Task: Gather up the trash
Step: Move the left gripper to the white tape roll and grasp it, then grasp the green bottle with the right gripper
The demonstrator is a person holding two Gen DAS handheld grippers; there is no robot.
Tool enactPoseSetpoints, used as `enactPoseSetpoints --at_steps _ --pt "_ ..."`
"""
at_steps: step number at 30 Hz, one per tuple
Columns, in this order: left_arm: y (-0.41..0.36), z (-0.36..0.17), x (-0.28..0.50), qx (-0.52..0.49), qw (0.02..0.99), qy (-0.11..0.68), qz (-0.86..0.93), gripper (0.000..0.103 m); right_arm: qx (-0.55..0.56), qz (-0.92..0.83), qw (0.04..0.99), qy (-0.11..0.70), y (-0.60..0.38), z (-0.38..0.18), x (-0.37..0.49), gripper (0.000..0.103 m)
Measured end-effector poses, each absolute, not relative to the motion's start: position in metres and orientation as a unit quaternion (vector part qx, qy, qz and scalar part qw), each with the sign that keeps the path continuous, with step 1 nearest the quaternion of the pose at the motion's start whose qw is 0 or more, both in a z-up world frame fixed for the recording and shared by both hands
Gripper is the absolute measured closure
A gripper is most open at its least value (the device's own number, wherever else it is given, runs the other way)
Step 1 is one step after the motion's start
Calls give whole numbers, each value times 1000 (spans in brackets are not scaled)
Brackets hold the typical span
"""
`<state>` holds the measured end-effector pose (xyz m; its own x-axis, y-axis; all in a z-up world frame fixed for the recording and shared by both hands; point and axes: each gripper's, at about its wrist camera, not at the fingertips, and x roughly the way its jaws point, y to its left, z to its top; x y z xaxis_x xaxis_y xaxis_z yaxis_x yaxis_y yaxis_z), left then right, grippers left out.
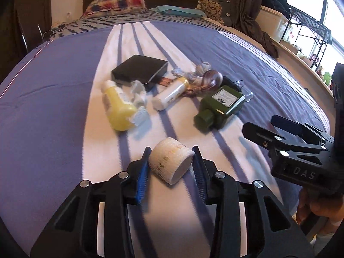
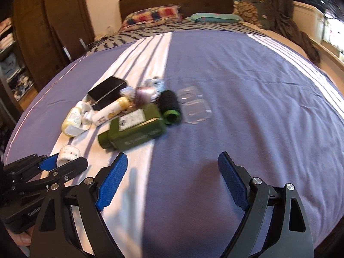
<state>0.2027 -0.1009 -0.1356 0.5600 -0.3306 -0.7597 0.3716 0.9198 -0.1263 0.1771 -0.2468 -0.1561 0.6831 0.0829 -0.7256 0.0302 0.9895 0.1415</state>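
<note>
Left wrist view: the left tongs [image 1: 171,161] pinch a short white roll [image 1: 171,160] near the foot edge of the bed [image 1: 53,90] — on its white stripe. Right tongs [image 2: 173,172] gape wide, empty — the green bottle [image 2: 133,126] lies beyond them.

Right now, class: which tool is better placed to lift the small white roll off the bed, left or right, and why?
Left. The left tool already has its fingers on either side of the white roll. The right tool stands wide open over bare bedspread, away from the roll.
</note>
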Motion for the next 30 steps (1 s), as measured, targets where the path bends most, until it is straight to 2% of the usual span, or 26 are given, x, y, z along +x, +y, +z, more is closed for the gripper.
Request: enactPoseSetpoints --at_steps 3,7,17,23,25,30 --pt "-89 -133 201 22 886 424 -188 67 58 30 914 400 -237 -158 188 16" --pt "-76 -130 200 14 887 423 -184 67 36 49 910 410 -226 -158 203 8" --pt "-57 -125 208 -1 891 419 -175 67 13 70 904 421 -197 -159 220 6" --pt "-53 -125 209 -3 891 420 -175 67 -18 38 901 431 -186 -164 228 8" --pt "-53 -123 207 -2 891 418 -176 67 -16 38 903 429 -186 -164 227 16" --pt "-54 -116 195 1 894 412 -178 67 -3 36 906 423 -193 -160 217 16"
